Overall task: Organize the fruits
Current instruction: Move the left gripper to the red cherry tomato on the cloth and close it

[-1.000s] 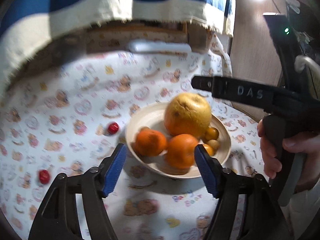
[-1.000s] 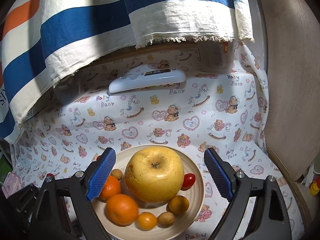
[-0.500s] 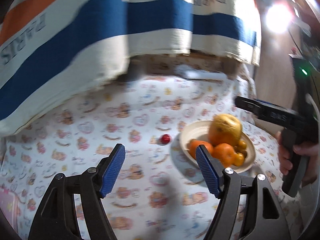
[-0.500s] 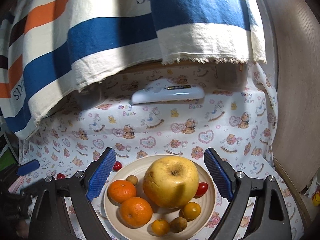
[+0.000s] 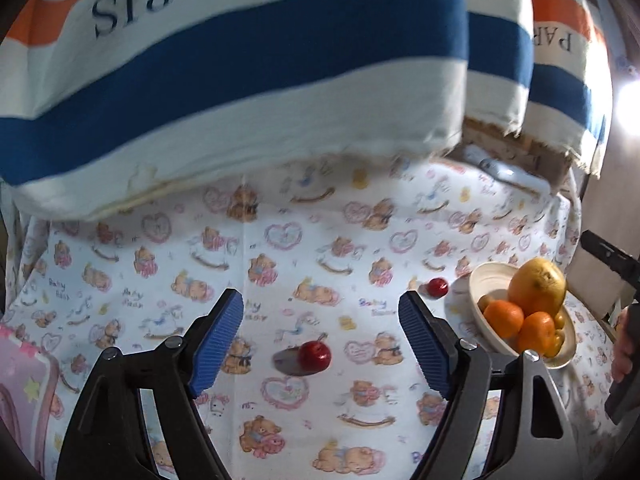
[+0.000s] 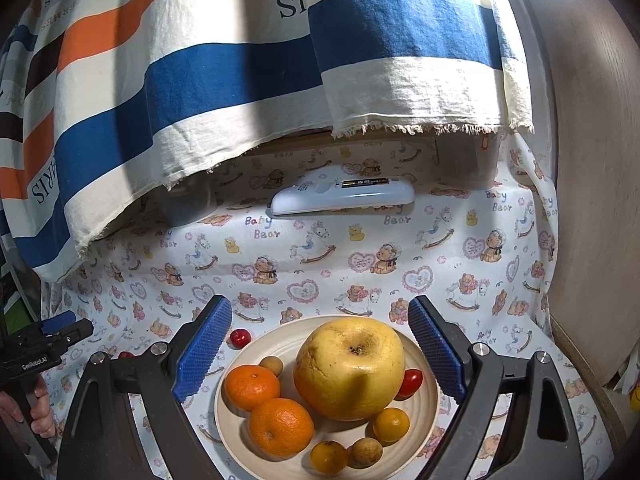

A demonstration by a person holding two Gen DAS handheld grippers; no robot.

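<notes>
On the bear-printed tablecloth (image 6: 320, 264), the words "Baby Bear" repeat among hearts and rocking horses. Behind it hangs a striped cloth (image 6: 224, 80) in orange, blue and cream, lettered "PARIS". A white remote (image 6: 344, 196) lies below its fringe. The cream bowl (image 6: 256, 348) holds a large yellow fruit (image 6: 348, 368), two oranges (image 6: 280, 426) and smaller fruits. The left gripper (image 5: 320, 336), marked "GenRobotAI" on its body, is opening, nothing pinched, above a small red fruit (image 5: 315, 355) on the cloth. The right gripper (image 6: 320, 348) stands spread over the bowl, empty. A wooden panel (image 6: 592, 160) stands right.
</notes>
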